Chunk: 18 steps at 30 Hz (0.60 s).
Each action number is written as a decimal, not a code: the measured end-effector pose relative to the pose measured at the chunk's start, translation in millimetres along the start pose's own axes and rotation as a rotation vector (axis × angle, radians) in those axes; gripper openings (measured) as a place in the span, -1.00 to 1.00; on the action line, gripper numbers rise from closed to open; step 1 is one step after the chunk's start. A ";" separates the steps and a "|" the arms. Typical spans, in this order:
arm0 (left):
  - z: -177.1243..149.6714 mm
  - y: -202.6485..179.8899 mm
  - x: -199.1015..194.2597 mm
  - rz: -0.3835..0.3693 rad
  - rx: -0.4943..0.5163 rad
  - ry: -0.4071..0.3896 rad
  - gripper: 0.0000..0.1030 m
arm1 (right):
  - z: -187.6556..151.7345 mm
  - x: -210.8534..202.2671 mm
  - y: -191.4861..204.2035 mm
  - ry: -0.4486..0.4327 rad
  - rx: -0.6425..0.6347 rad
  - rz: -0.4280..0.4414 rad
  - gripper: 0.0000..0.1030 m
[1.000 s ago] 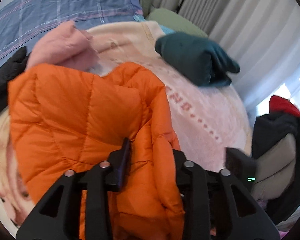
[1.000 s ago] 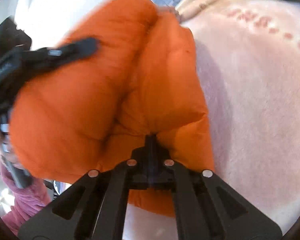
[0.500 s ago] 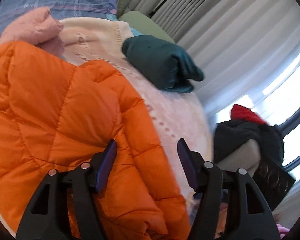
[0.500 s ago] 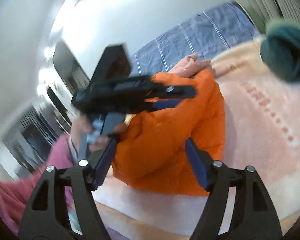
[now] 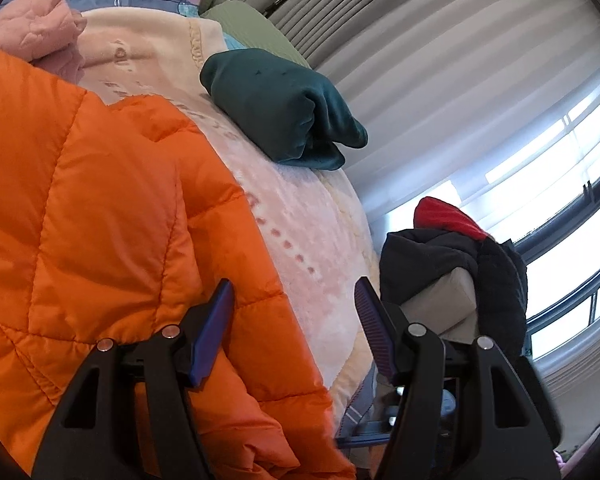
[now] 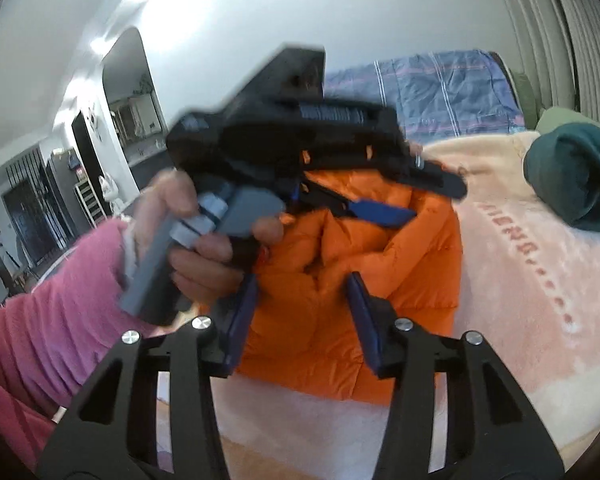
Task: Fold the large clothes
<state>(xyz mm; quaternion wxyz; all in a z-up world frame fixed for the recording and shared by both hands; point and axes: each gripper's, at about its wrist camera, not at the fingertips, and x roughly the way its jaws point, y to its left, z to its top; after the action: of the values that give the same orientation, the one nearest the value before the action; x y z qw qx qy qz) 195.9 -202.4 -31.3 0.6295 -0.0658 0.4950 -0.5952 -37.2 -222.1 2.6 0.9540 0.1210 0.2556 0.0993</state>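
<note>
An orange puffer jacket (image 5: 100, 220) lies folded over on a pink fleece blanket (image 5: 300, 220) on the bed. My left gripper (image 5: 294, 292) is open and empty, above the jacket's right edge. My right gripper (image 6: 302, 284) is open and empty, held back above the jacket (image 6: 340, 312). In the right wrist view the left gripper (image 6: 384, 208) hovers over the jacket's far side, held by a hand (image 6: 204, 240) in a pink sleeve.
A folded dark teal garment (image 5: 284, 108) sits on the blanket (image 6: 540, 280) beyond the jacket, also in the right wrist view (image 6: 576, 176). A pink garment (image 5: 36, 36) lies at the far left. Dark clothes with a red piece (image 5: 452, 248) are piled right of the bed. Curtains and a window stand behind.
Both grippers have let go of the orange jacket and opened. Both have pulled back and up, leaving the jacket lying folded on the blanket.
</note>
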 end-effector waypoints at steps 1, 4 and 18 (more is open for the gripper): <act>0.0 1.1 -0.5 0.005 -0.002 -0.001 0.20 | -2.3 2.0 -0.9 0.015 0.015 -0.005 -0.06; -1.4 0.9 -2.8 0.029 0.006 0.000 0.20 | -10.1 13.3 -16.4 0.080 0.095 -0.046 -0.79; -3.0 14.9 -60.1 0.384 0.123 -0.120 -0.09 | -53.0 3.7 -88.1 0.129 0.415 -0.072 -0.69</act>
<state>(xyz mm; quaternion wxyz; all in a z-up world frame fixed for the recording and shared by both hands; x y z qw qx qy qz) 215.9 -147.8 -10.0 0.7627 0.0330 0.4227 -0.4884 -49.9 -295.3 -68.4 0.8933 0.2989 0.3351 0.0180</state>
